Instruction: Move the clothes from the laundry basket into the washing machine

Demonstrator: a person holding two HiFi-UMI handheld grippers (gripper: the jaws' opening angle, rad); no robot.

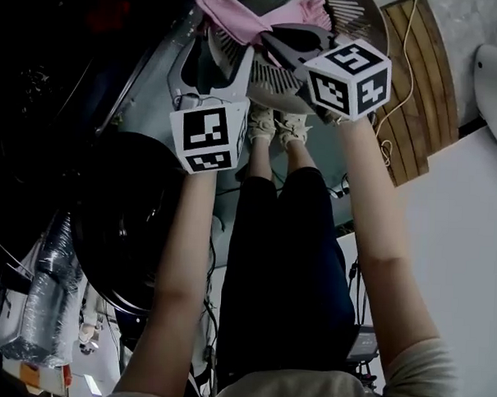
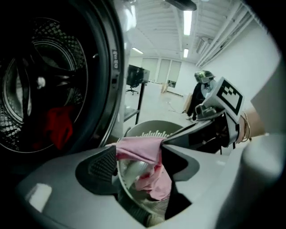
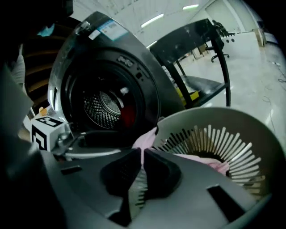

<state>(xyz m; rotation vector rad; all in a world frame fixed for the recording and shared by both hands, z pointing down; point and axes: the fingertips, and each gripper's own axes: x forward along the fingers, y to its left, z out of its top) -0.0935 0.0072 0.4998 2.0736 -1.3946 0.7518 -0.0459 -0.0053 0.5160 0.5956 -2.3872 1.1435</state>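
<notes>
A pink garment (image 2: 142,152) hangs over the grey slatted laundry basket (image 3: 210,117), in front of the open washing machine drum (image 3: 103,105). My right gripper (image 3: 142,153) is shut, and the left gripper view shows its tip pinching the garment's upper edge. My left gripper (image 2: 139,156) stands open around the hanging cloth, its pads not pressing on it. Inside the drum (image 2: 40,98) lies a red garment (image 2: 58,126). In the head view both grippers meet at the pink garment (image 1: 232,10), the left gripper (image 1: 220,48) beside the right gripper (image 1: 272,40).
The washer's round door (image 1: 120,221) hangs open at the left of the head view. My legs and shoes (image 1: 276,125) stand between the arms. A wooden pallet (image 1: 418,86) and cables lie to the right. A black table (image 3: 196,42) stands behind the basket.
</notes>
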